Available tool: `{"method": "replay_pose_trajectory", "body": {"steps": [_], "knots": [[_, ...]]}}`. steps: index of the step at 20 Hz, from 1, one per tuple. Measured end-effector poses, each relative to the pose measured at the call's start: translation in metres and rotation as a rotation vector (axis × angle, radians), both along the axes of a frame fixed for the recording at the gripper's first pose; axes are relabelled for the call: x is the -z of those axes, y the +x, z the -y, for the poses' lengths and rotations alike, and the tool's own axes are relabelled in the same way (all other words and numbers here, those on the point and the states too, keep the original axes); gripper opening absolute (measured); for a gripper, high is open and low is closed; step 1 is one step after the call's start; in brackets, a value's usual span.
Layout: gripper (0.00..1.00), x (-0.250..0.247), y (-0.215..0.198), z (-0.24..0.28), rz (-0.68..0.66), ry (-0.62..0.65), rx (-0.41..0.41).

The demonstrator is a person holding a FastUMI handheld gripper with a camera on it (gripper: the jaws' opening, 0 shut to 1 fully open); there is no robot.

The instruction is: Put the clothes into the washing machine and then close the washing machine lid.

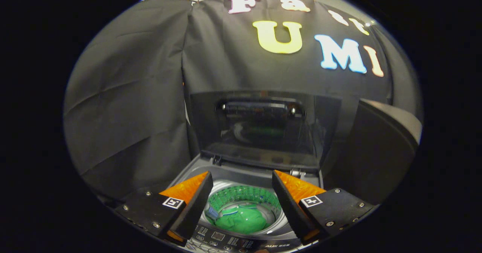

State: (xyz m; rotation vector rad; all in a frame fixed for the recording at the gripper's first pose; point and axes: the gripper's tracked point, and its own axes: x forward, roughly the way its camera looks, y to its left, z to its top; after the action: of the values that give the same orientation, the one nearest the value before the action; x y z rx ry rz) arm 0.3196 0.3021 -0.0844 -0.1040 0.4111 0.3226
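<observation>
Gripper view looks down over a top-loading washing machine (248, 192) set against the black cloth wall (128, 95) of the booth. The claw (243, 177) hangs above the machine's open mouth, released, its two fingers spread wide with nothing between them and touching nothing. In the gap between the fingers, down inside the drum (244, 196), lies the green clothing (243, 220), bunched on the drum floor; a paler strip with a bluish band shows at about 9 o'clock of the bundle. The drum's perforated wall curves round the clothing from 9 through 12 to 3 o'clock. The lid (263, 132) stands raised beyond the fingertips, at 12 o'clock from the drum, hinged at the machine's rear edge and leaning back toward the cloth; its dark window carries a faint reflection of the drum, and a handle bar (260, 107) runs along its upper edge. The control panel (222, 240) with buttons sits at 6 o'clock, nearest the claw. A dark rounded object (380, 147) stands at 3 o'clock of the machine.
</observation>
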Motion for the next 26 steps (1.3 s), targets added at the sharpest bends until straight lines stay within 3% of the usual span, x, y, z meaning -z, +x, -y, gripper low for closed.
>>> {"method": "replay_pose_trajectory", "body": {"steps": [6, 14, 20, 26], "knots": [[0.97, -0.06, 0.027, -0.011, 0.142, 0.04, -0.006], [0.97, -0.107, 0.075, -0.016, 0.2, 0.086, 0.058], [0.97, -0.12, 0.122, -0.018, 0.187, 0.084, 0.116], [0.96, -0.101, 0.164, -0.034, 0.06, 0.09, 0.17]]}}
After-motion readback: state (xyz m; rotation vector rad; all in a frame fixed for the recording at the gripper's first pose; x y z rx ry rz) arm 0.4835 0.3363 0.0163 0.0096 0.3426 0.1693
